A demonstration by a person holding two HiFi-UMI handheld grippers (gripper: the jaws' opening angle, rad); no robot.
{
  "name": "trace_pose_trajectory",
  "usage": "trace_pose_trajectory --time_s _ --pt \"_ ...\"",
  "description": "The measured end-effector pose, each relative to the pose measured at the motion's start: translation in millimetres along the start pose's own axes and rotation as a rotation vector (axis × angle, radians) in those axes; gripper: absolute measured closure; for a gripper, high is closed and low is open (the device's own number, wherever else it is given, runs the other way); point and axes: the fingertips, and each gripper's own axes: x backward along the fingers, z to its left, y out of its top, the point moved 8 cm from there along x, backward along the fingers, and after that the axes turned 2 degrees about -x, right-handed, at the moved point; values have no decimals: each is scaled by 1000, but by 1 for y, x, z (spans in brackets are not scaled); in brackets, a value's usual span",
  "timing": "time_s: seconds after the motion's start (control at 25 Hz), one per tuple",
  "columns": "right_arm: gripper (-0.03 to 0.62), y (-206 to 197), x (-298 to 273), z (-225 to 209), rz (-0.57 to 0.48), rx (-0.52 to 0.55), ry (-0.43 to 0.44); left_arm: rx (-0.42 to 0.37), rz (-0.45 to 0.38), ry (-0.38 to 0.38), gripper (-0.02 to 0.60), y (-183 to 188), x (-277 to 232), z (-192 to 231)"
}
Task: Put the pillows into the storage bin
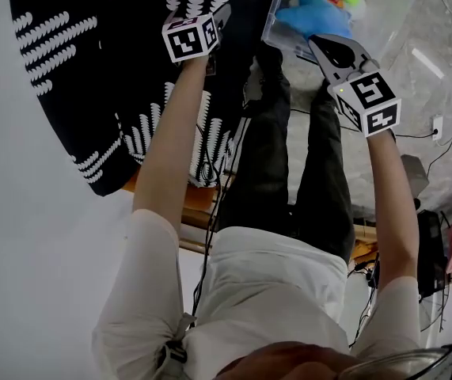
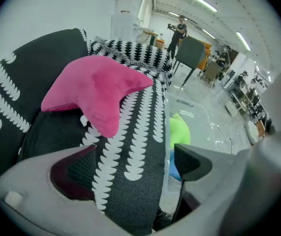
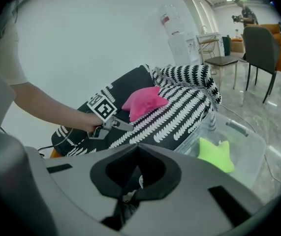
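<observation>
Indoor lighting is bright and even. In the left gripper view, long white ceiling strip lights supply it from overhead and reflect as pale streaks on the glossy grey stone floor. The clear plastic storage bin carries soft glare on its walls. Shadows are weak, with slight shading under the pink star-shaped plush pillow.

Both gripper views show fisheye bending and black vignetted corners. The left gripper and right gripper, close to their lenses, are blurred. The head view is sharp, and its plain white surface is nearly featureless.
</observation>
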Motion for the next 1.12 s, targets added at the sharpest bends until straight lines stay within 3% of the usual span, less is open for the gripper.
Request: trace_pose_trajectory --time_s 0.4,0.92,1.12 --pt "591 32 -41 10 33 32 25 100 7 45 110 35 -29 64" --pt "591 34 -73 25 49 16 58 260 -3 69 109 74 -67 98" --pt "592 26 -77 21 44 -21 58 277 50 61 111 75 -87 100"
